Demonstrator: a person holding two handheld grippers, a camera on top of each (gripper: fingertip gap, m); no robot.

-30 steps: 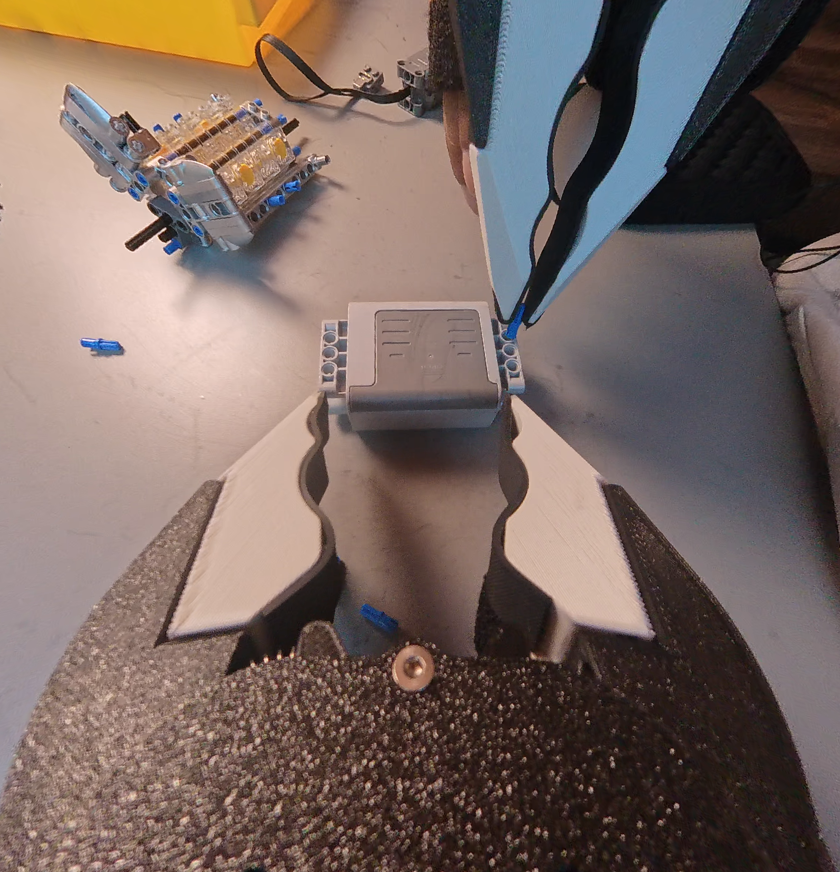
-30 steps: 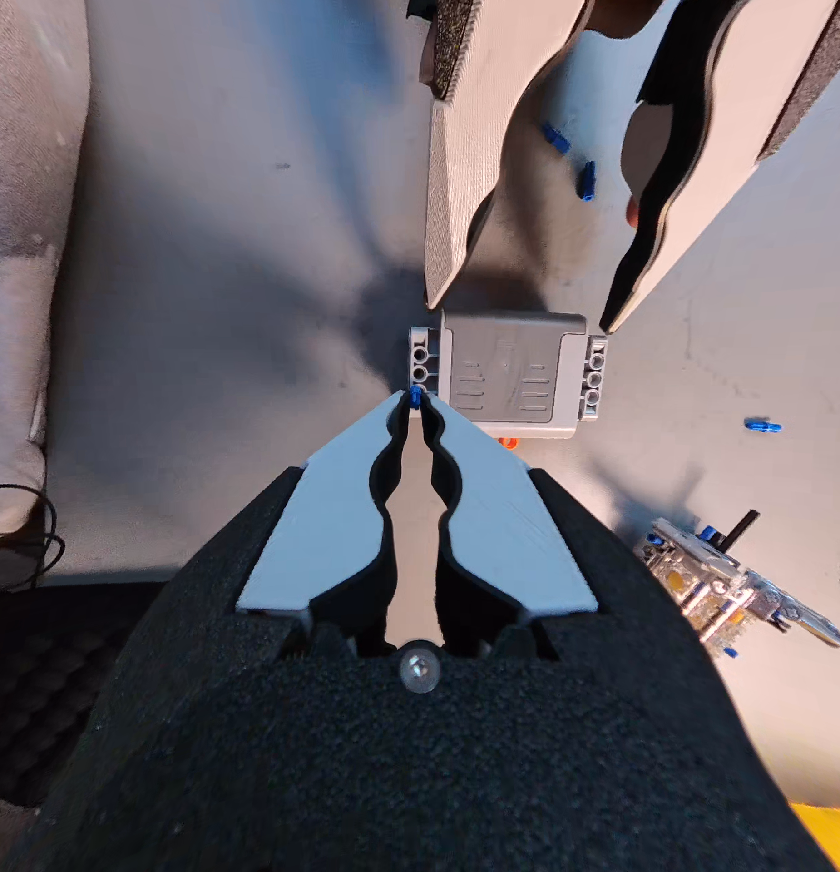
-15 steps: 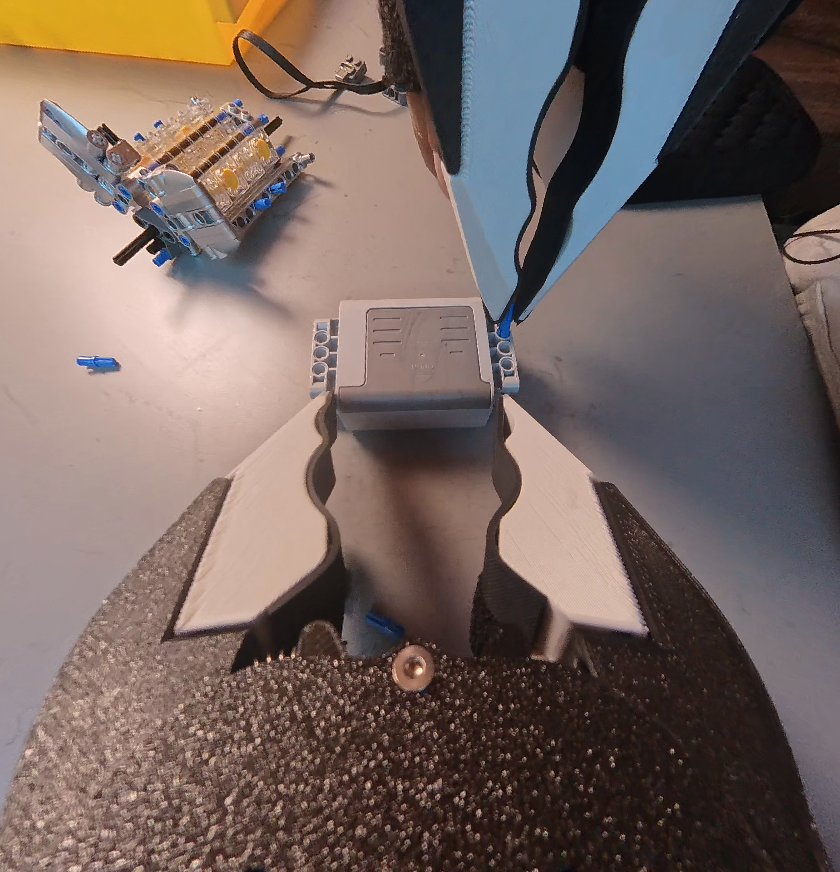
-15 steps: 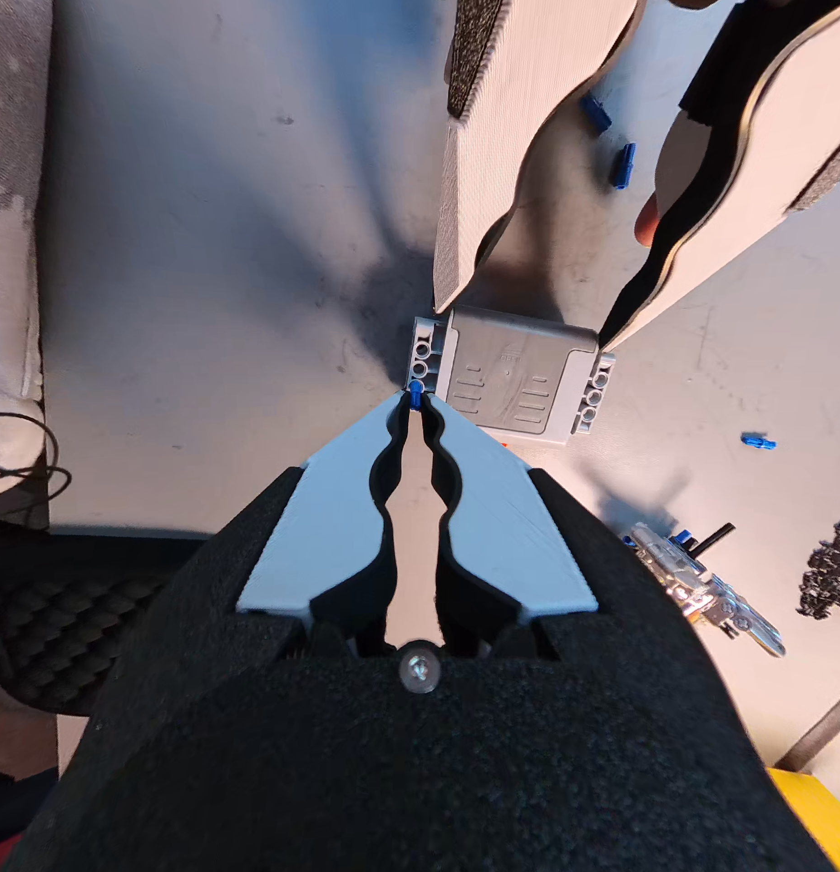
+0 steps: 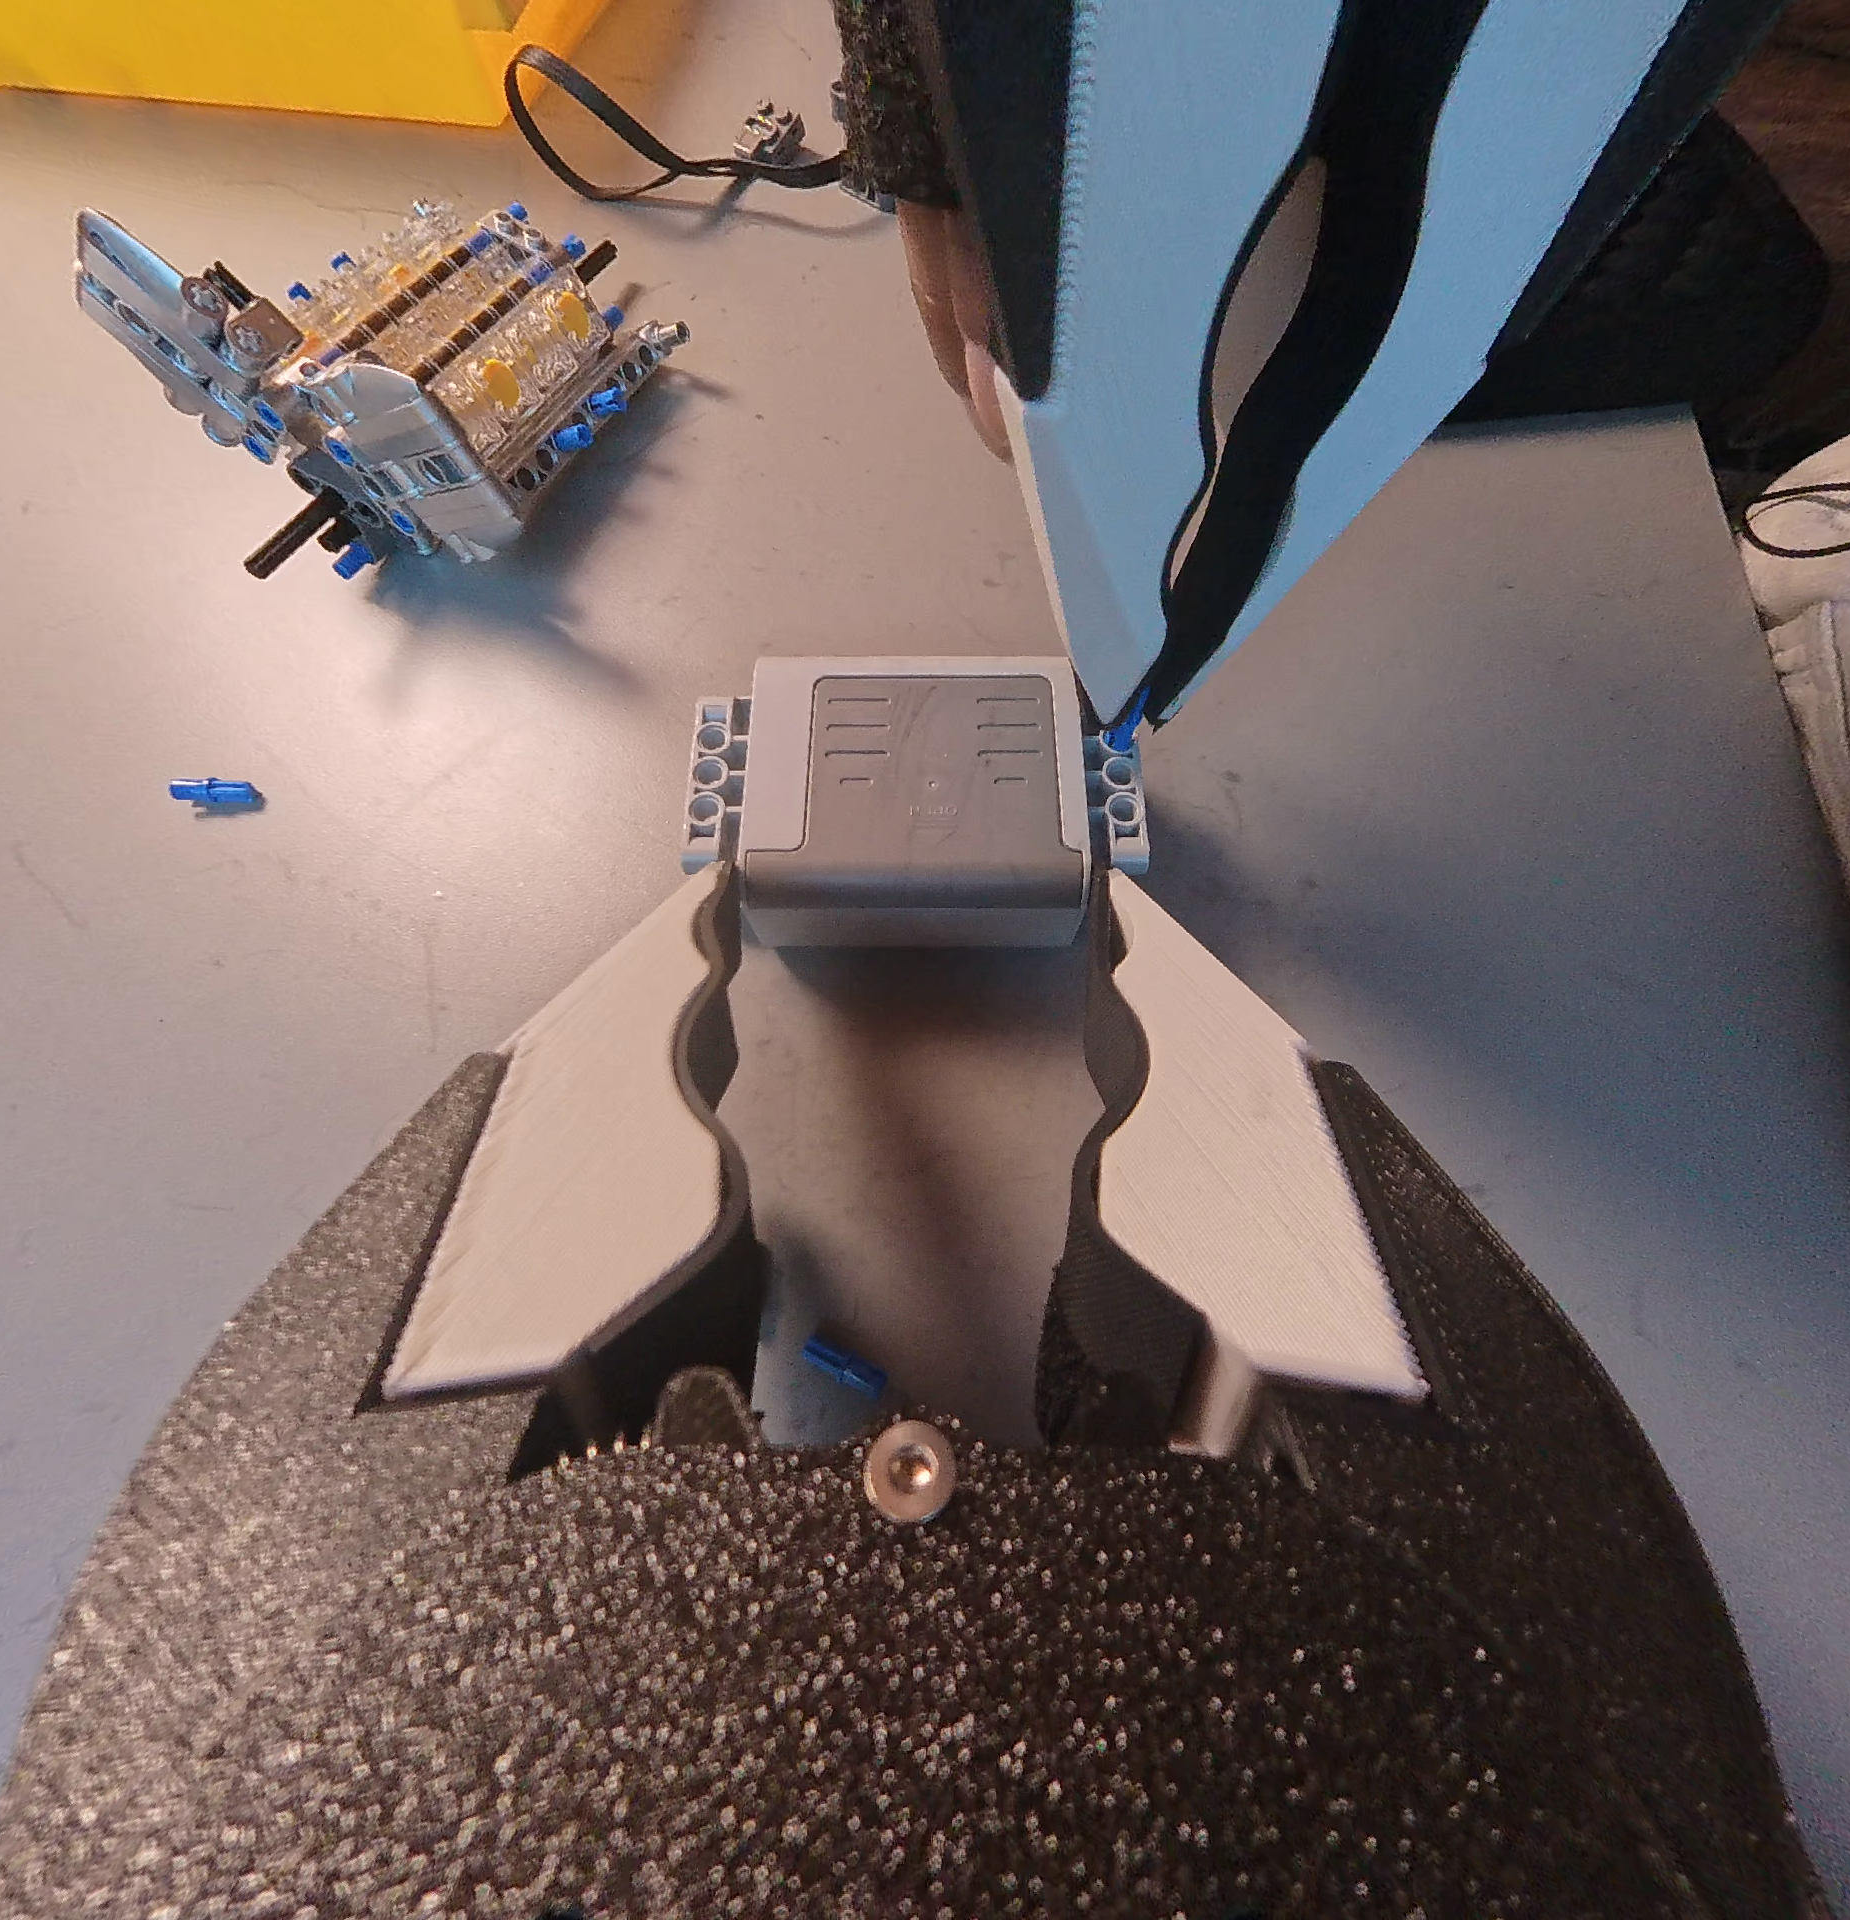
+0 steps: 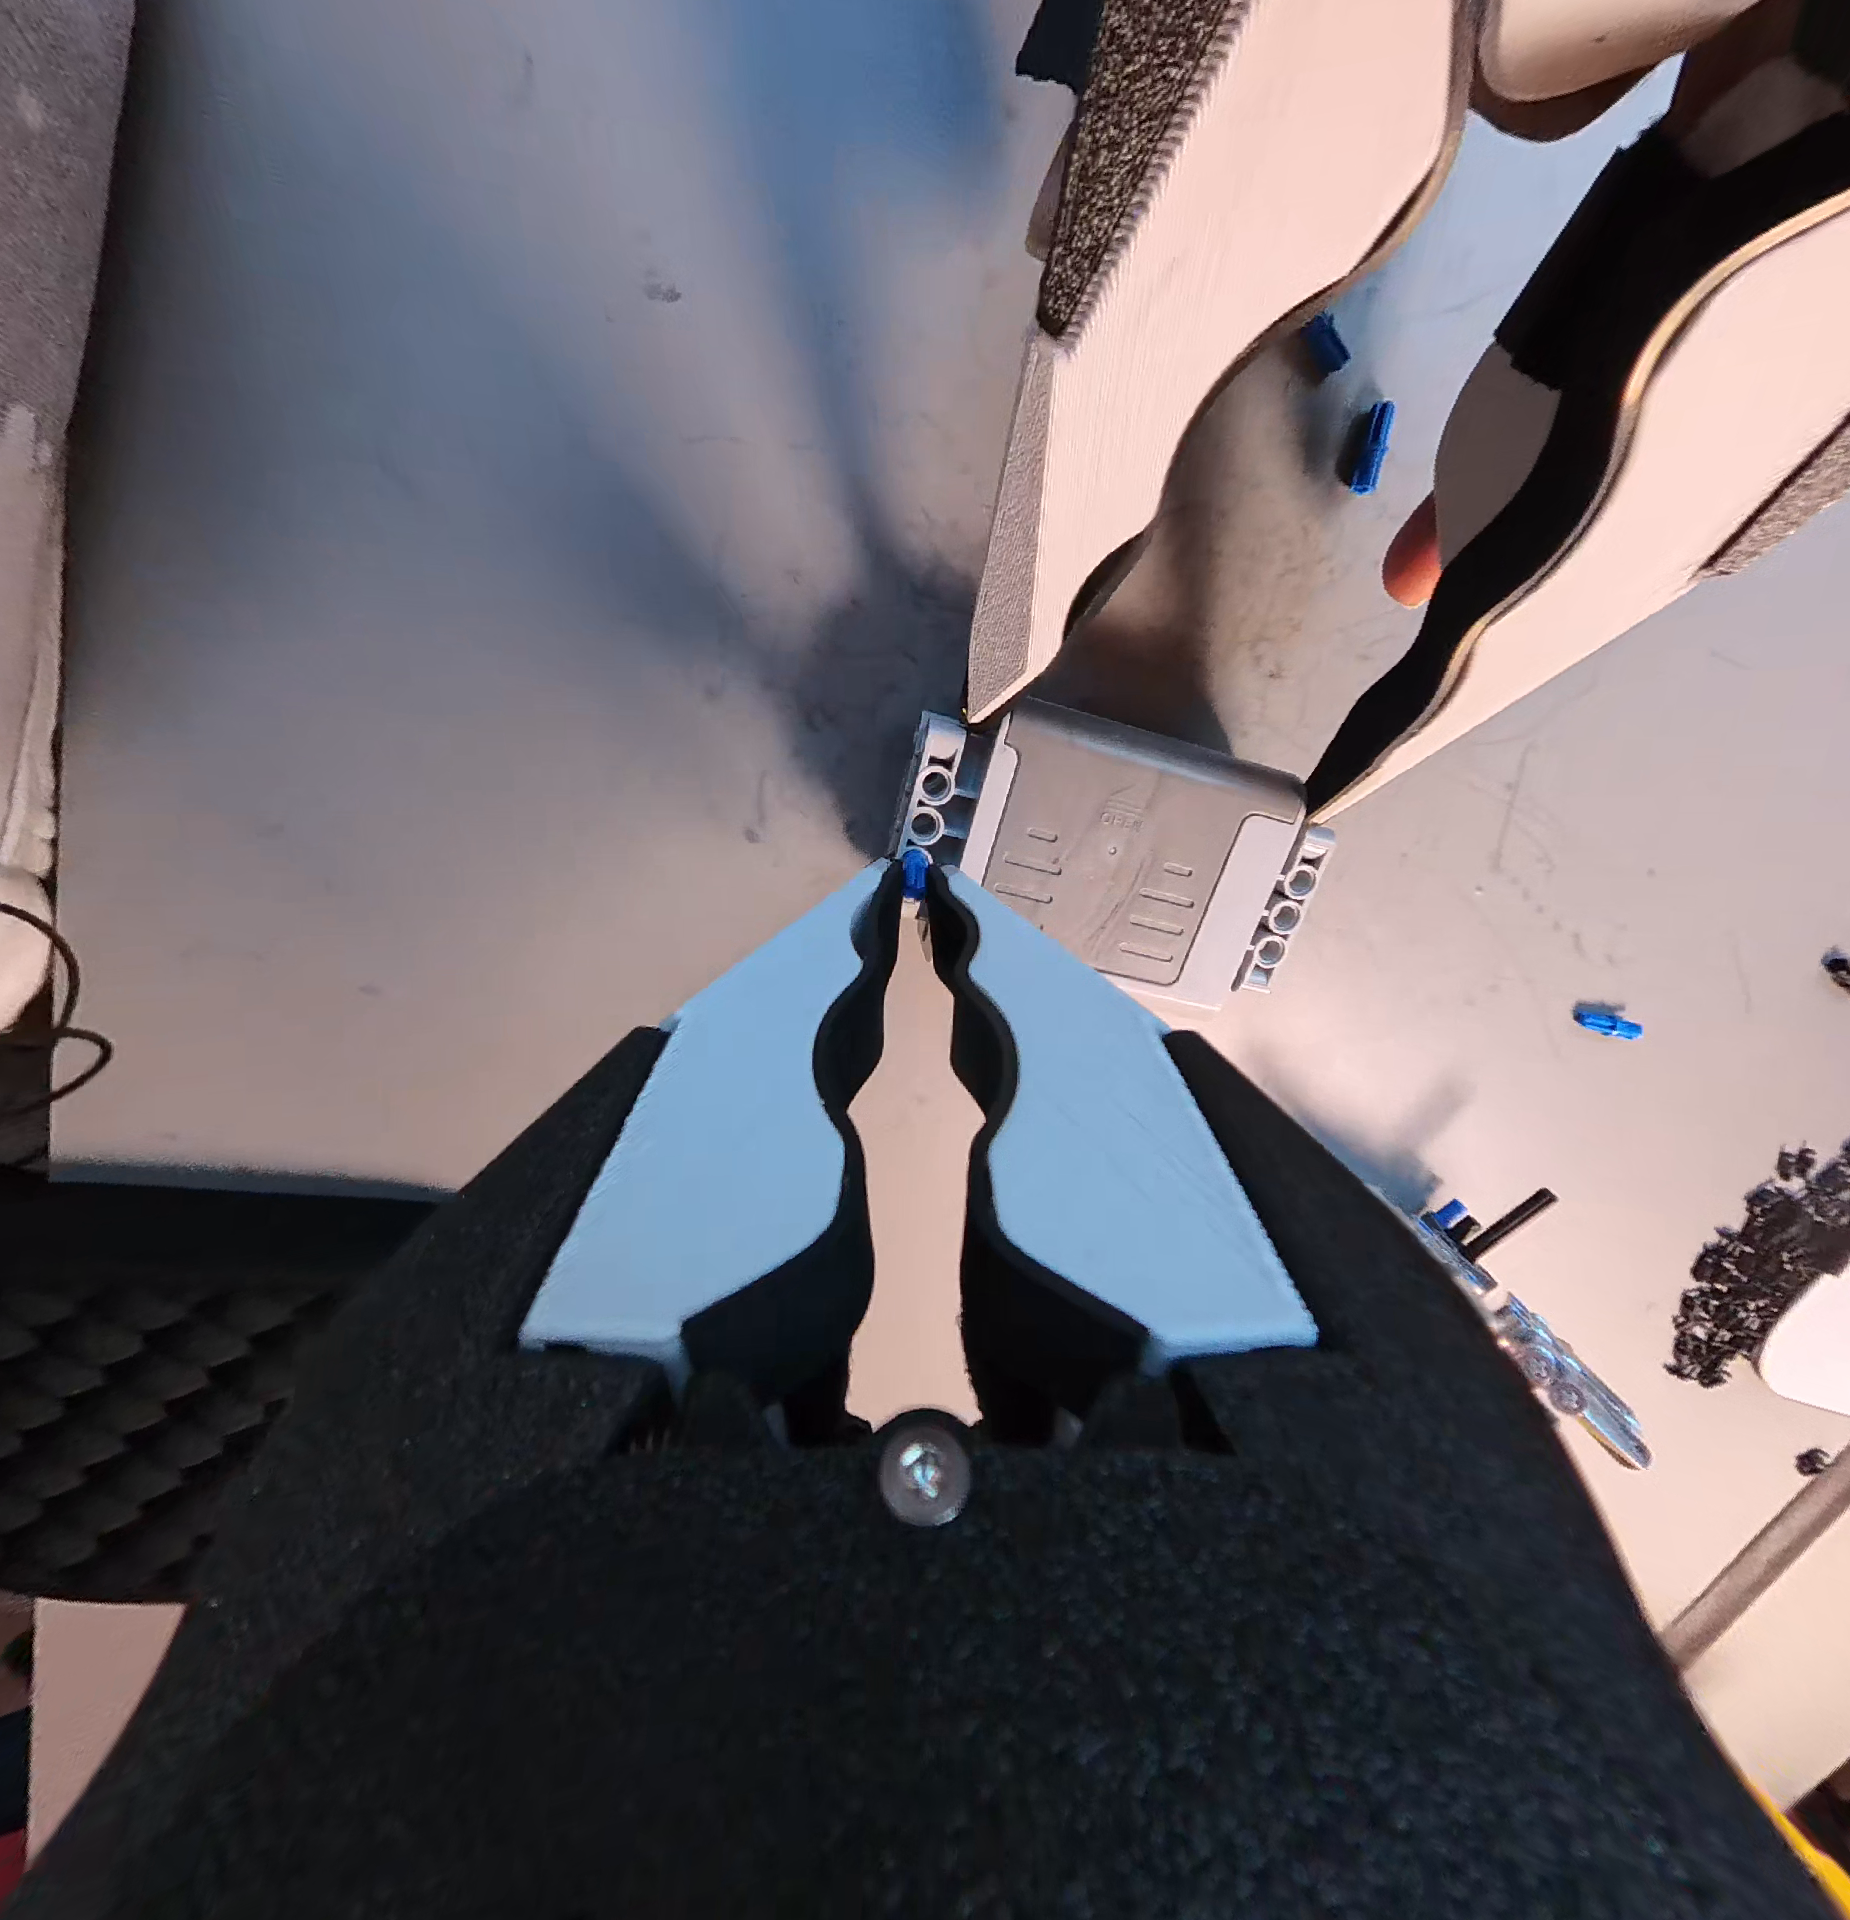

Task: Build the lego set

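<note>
Fingers of the left gripper (image 5: 916,894) stand wide and clamp the sides of the grey rectangular plastic box with hole strips (image 5: 916,790); it sits on the table. The right gripper (image 6: 913,878) pinches a small blue plastic pin (image 6: 913,871), its tip in the far hole of the box's right strip, seemingly only partly inserted. Around lies a matte grey table (image 5: 1420,935), with a silver brick-built engine model (image 5: 381,384) far left, a yellow bin (image 5: 225,52) behind and two loose blue pins (image 5: 214,793) (image 5: 843,1374).
</note>
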